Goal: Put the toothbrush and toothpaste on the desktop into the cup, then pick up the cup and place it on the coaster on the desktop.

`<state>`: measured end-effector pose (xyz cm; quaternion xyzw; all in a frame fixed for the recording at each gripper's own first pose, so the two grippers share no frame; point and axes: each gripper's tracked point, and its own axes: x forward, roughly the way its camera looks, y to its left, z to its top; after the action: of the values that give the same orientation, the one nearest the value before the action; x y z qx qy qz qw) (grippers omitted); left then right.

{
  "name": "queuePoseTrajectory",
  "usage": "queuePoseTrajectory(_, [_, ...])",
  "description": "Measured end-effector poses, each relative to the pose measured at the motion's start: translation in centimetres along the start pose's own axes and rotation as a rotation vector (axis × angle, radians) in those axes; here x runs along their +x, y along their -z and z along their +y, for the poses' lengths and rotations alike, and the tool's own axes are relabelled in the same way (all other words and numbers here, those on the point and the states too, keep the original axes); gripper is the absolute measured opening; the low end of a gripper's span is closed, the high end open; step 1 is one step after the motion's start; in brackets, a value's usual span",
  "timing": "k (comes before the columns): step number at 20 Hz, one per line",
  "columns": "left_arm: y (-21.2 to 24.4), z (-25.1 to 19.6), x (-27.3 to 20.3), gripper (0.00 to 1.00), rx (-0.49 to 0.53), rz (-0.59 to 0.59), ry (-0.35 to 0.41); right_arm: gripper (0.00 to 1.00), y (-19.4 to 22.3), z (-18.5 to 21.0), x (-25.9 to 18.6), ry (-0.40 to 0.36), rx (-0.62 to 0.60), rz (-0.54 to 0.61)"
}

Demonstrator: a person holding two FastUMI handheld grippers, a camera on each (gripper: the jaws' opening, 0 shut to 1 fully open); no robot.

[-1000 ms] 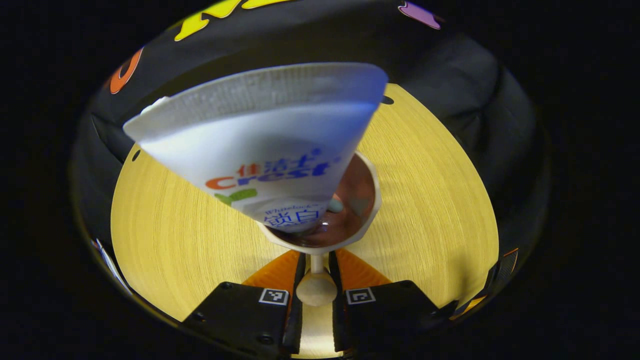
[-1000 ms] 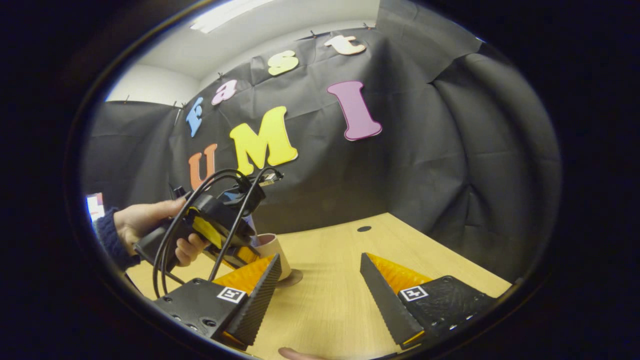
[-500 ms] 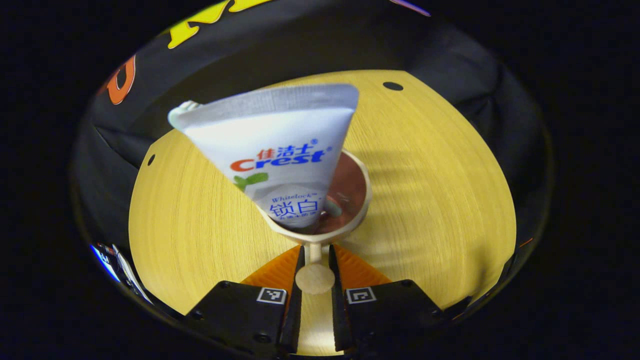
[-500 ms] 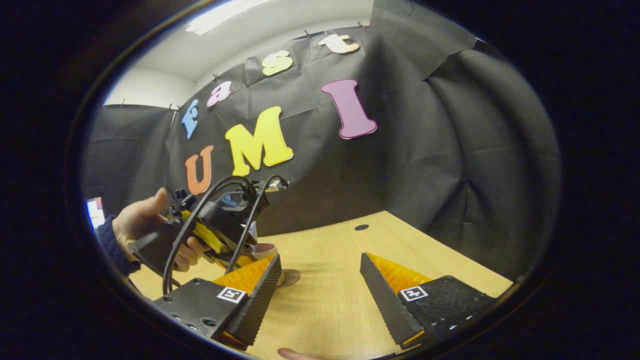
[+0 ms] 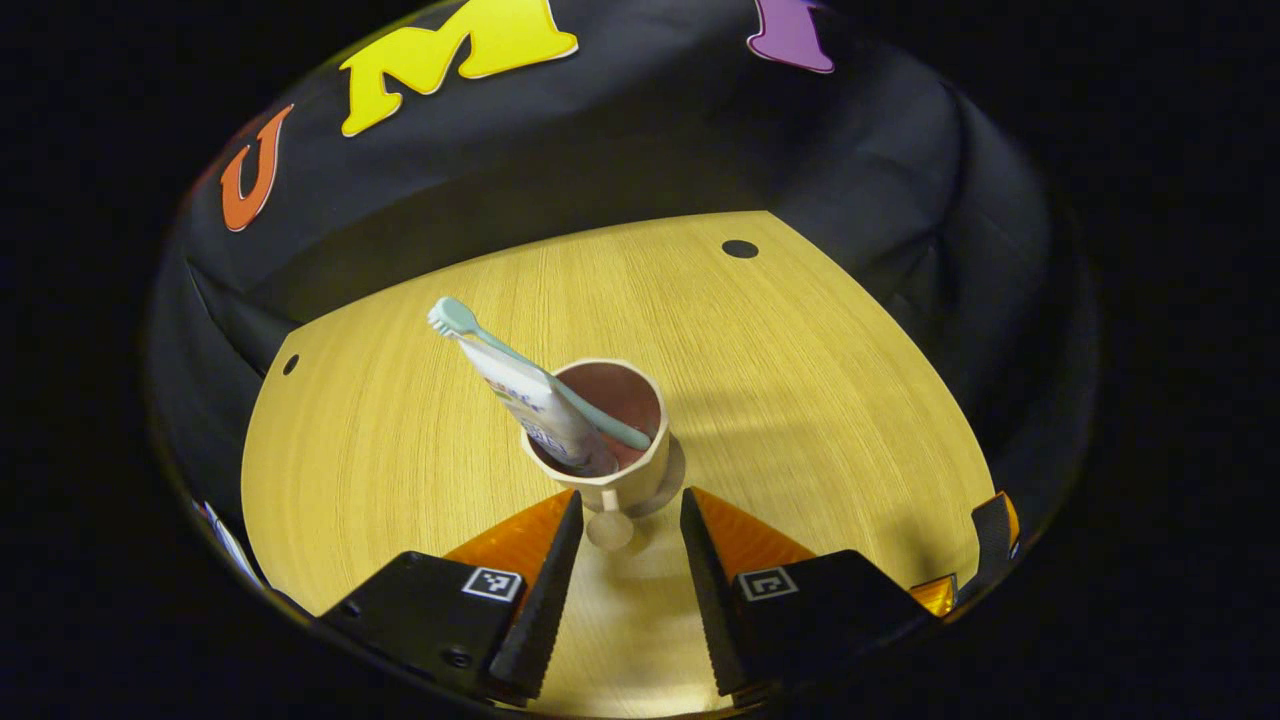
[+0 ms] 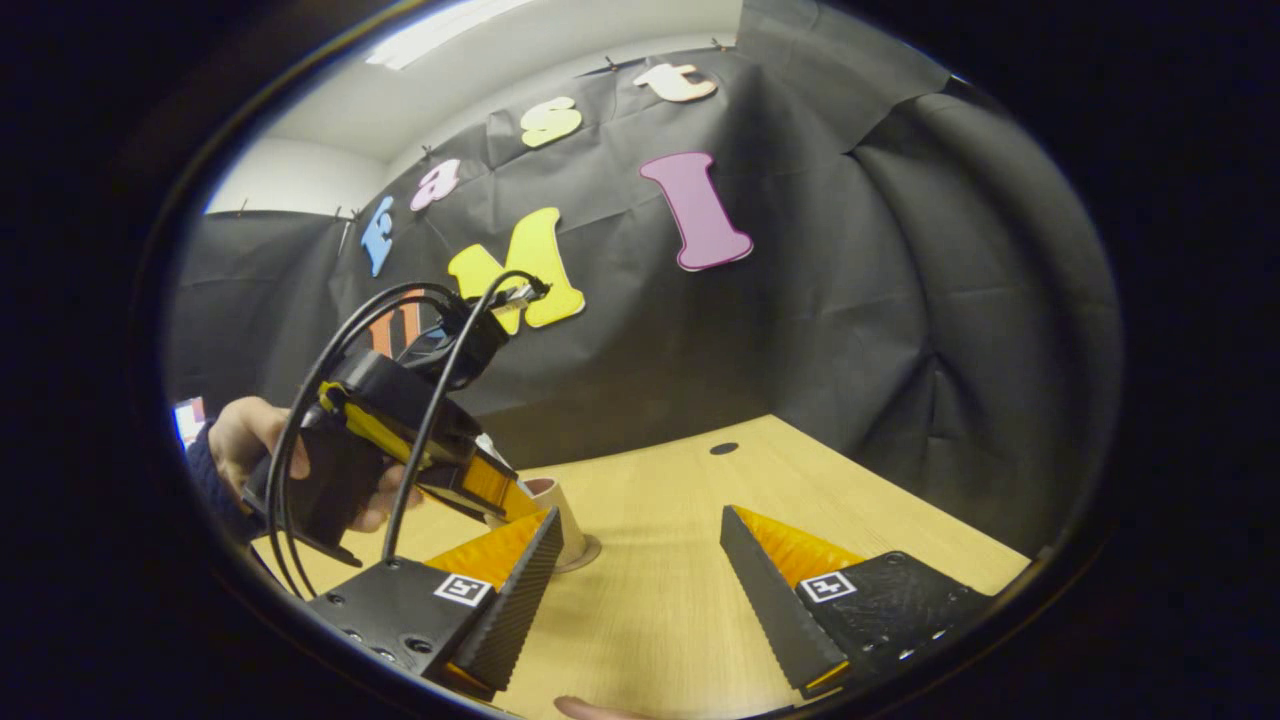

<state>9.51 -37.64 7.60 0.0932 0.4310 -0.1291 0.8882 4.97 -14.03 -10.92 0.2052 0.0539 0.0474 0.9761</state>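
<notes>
A beige cup with a reddish inside stands upright on a round coaster in the left gripper view. A mint toothbrush and a white toothpaste tube lean out of it to the left. My left gripper is open, a finger on either side of the cup's knob handle, touching nothing. The right gripper view shows the left gripper in a hand, above the cup and coaster. My right gripper hangs open over the table, holding nothing.
The wooden table has small round holes near its far corners. Black cloth walls close it in behind and at the sides. A part of the right gripper shows at the right edge of the left gripper view. A fingertip shows at the bottom.
My left gripper set the cup down on the coaster, opened, let go of the knob handle and drew back. The right gripper has barely moved.
</notes>
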Motion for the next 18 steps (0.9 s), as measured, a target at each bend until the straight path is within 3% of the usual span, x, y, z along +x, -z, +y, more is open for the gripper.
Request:
queuePoseTrajectory(1, [-1.8,0.5,0.4,0.64,0.005,-0.013,-0.010,0.96,0.1,0.0,0.0,0.001,0.000,0.001])
queuePoseTrajectory(3, [-2.0,0.5,-0.5,0.75,0.007,-0.027,-0.033,0.96,-0.1,0.1,0.0,0.000,-0.003,0.000])
queuePoseTrajectory(5, [-2.4,0.4,-1.7,0.77,0.018,-0.083,-0.027,0.96,-0.2,0.4,-0.1,0.001,-0.014,-0.002])
queuePoseTrajectory(6, [-2.3,0.8,-2.4,0.92,0.023,-0.106,-0.035,0.96,-0.2,0.4,-0.1,0.005,-0.021,-0.004])
queuePoseTrajectory(7, [-1.9,1.2,-3.2,1.00,0.017,-0.119,-0.044,0.96,0.0,0.3,0.1,0.010,-0.030,-0.002])
queuePoseTrajectory(18, [1.7,5.0,-12.1,0.99,-0.065,-0.382,-0.066,0.96,-0.2,3.2,-1.1,0.033,-0.172,0.004])
